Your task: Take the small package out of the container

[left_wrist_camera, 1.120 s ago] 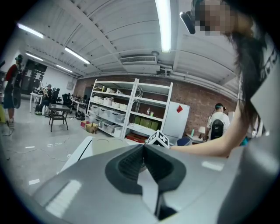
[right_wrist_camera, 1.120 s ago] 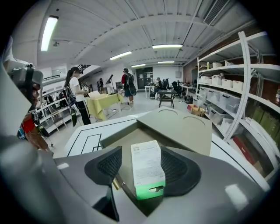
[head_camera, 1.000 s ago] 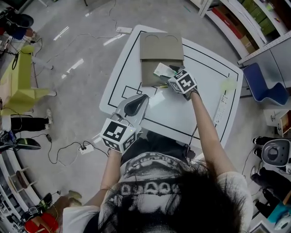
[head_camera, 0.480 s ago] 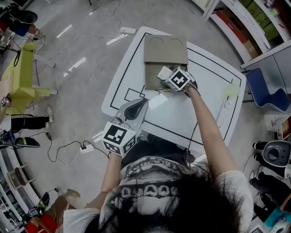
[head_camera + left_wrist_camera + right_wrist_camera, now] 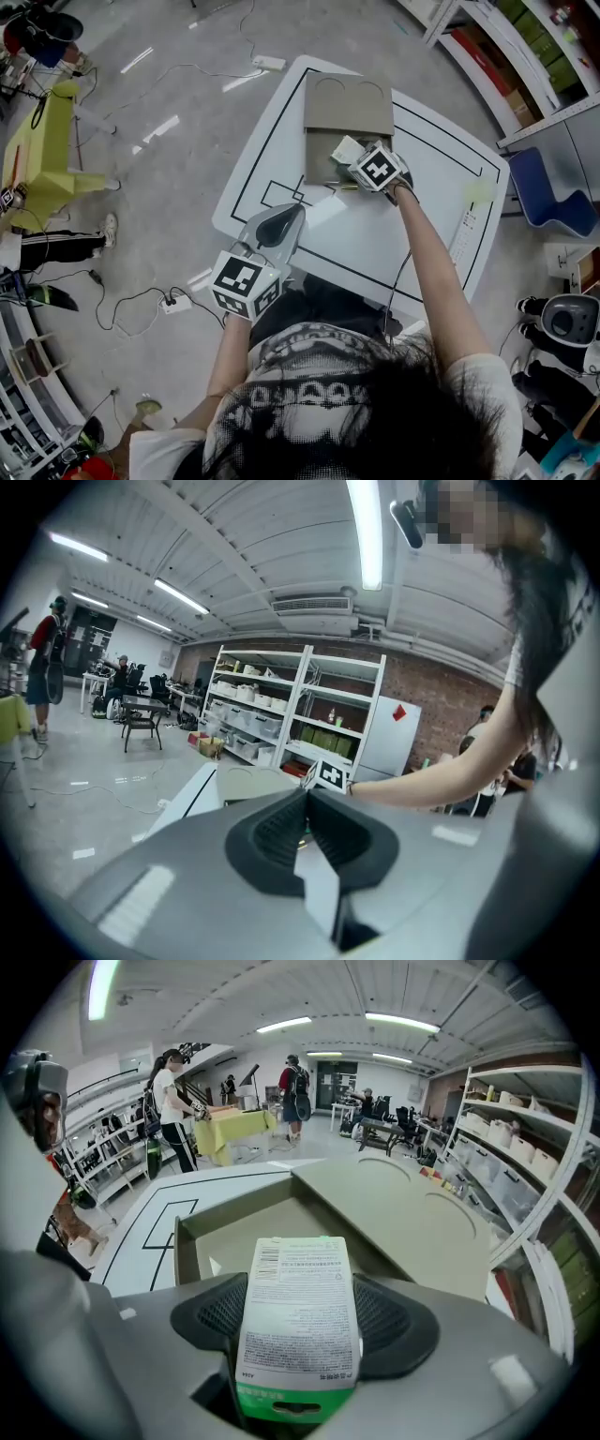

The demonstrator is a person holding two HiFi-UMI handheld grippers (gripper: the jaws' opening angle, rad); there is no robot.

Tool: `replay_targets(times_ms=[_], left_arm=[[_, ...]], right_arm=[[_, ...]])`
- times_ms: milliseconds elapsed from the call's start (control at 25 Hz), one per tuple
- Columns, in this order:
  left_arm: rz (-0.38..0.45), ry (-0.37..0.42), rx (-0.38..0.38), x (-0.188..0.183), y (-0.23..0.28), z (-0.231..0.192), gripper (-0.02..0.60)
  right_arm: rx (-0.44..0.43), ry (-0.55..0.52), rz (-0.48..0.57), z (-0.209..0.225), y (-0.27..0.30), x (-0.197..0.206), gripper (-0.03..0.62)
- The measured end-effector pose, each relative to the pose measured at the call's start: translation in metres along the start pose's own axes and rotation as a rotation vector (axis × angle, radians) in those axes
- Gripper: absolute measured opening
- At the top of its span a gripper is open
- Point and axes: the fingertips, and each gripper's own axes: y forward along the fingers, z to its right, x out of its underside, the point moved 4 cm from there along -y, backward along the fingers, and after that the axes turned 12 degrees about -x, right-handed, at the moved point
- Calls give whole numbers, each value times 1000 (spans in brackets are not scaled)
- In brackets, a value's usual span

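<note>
Progress check: barely started, by the looks of it. Small package (image 5: 295, 1326) is sat down inside the open container (image 5: 314, 155), which is parked at the 12 o'clock end of the bench (image 5: 375, 244) with its flap folded back toward 12.

Right gripper (image 5: 298, 1283) is reached in from about 5 o'clock and tipped steeply downward, with the arm stretched right across the bench. Its jaws have just been opening and are spread wide, with the package caught between them, label side up. No squeeze can be made out though, so it isn't counted as grabbed yet.

What's left, judged from that: jaws to be closed on the package, package to be lifted clear of the container walls, then set down outside.

Left gripper (image 5: 307, 799) is held back at roughly 7 o'clock, over the near edge of the bench, aimed slightly below level toward the container. Its jaws are pressed together with nothing in them. It isn't being used for anything right now, though the container could be steadied with it if it gets dragged along.
</note>
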Motion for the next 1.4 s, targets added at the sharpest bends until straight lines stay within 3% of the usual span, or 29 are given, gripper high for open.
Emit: replay_targets(times_ms=[360, 720, 1040, 1400], left_arm=[[6, 4, 15, -2, -9, 2, 0], [27, 4, 26, 1, -34, -1, 0], [54, 12, 40, 7, -73, 1, 0], [84, 26, 60, 25, -138, 11, 0]], right_arm=[[58, -13, 222, -22, -53, -42, 364], [110, -1, 422, -80, -113, -68, 364], [139, 73, 528, -152, -152, -60, 364], [160, 142, 578, -248, -169, -31, 364]])
